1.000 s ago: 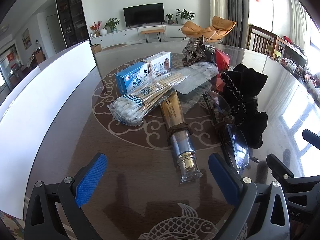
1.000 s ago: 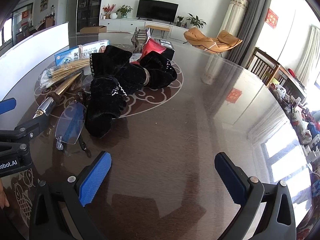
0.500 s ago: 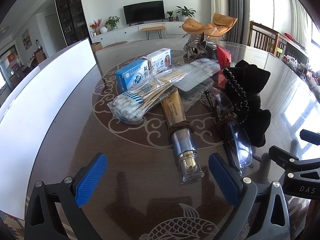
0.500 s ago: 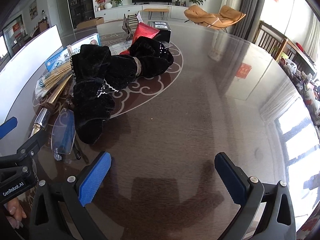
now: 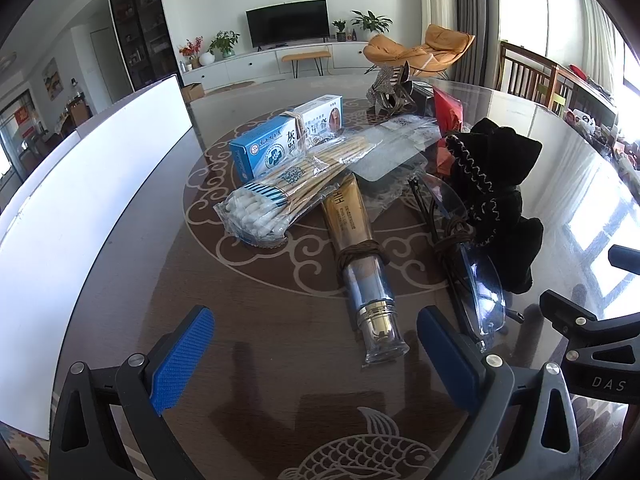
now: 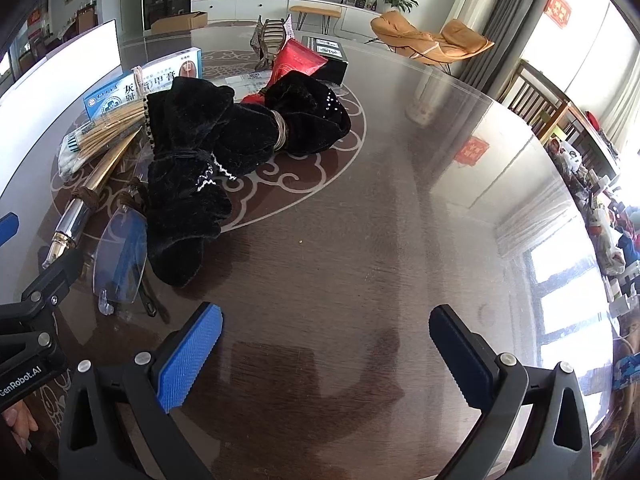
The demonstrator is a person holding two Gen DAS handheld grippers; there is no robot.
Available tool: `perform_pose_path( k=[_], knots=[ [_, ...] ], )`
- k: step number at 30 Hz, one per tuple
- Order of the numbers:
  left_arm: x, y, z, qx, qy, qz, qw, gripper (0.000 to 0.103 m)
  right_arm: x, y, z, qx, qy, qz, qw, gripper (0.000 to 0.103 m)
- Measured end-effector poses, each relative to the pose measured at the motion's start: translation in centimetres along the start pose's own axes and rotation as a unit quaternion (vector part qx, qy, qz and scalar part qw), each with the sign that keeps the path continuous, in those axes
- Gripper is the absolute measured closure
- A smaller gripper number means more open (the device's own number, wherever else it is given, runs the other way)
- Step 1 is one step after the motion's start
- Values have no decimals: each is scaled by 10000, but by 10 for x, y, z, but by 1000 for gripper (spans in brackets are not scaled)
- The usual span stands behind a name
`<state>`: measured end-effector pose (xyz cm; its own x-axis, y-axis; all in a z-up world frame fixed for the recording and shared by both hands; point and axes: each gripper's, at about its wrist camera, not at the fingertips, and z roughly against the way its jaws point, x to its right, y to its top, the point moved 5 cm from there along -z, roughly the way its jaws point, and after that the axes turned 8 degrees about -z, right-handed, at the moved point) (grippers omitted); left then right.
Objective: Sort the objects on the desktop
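Hovering wide apart and empty above the glass-topped desk [image 5: 120, 280], the left claw [image 5: 316, 356] faces a gold cosmetic tube [image 5: 356, 248], bagged cotton swabs [image 5: 280, 196] and a blue box [image 5: 276, 144]; the right claw [image 6: 326, 350], equally wide, hangs near black velvet pouches [image 6: 200, 152] and rimless glasses [image 6: 120, 256].

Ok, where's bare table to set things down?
Free: the broad stretch right of the black pouches, ahead of the right gripper; also the strip between the swabs and white board. Crowded: around the tube and glasses.
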<state>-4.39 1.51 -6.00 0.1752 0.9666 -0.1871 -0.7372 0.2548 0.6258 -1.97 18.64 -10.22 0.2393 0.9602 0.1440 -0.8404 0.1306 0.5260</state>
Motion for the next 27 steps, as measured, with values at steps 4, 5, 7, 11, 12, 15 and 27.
perform_pose_path(
  k=[4,5,7,11,12,15,27],
  knots=[
    [0,0,0,3,-2,-2,10000,0,-3,1,2,23,-92,69,9999,0],
    [0,0,0,5,-2,-3,10000,0,-4,1,2,30,-104,81,9999,0],
    [0,0,0,7,-3,-2,10000,0,-6,1,3,58,-149,117,9998,0],
    [0,0,0,4,-4,-5,10000,0,-9,1,4,139,-234,187,9995,0],
    [0,0,0,4,-6,-7,10000,0,-10,1,4,149,-237,188,9994,0],
    [0,0,0,4,-6,-6,10000,0,-10,1,3,141,-216,165,9995,0],
    [-30,-16,-6,-482,-255,102,9985,0,12,-8,-2,25,555,-345,9979,0]
  ],
)
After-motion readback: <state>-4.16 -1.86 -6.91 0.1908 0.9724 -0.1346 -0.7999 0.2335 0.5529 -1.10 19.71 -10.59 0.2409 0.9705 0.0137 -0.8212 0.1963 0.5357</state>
